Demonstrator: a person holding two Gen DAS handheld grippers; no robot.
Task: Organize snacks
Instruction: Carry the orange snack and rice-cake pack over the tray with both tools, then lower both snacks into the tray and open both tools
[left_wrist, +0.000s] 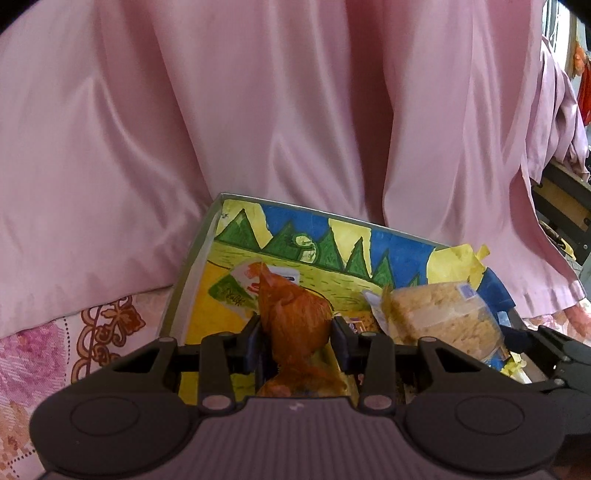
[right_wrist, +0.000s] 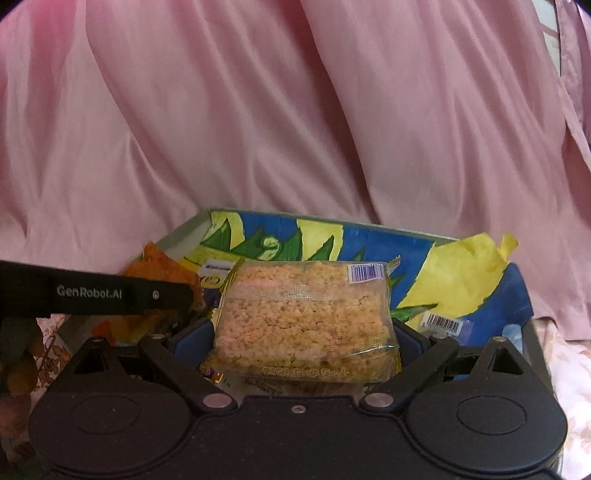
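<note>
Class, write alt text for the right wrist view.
The right gripper grips a clear puffed-rice snack pack over a painted box. An orange packet sits left, pink curtain behind.

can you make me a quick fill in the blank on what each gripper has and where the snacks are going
1. The left gripper is shut on a crinkled ____ snack packet.
2. The right gripper is shut on a clear pack of puffed ____ cake.
3. Both snacks are over a painted ____.
4. Behind it hangs a ____ curtain.

Missing words: orange; rice; box; pink
</note>
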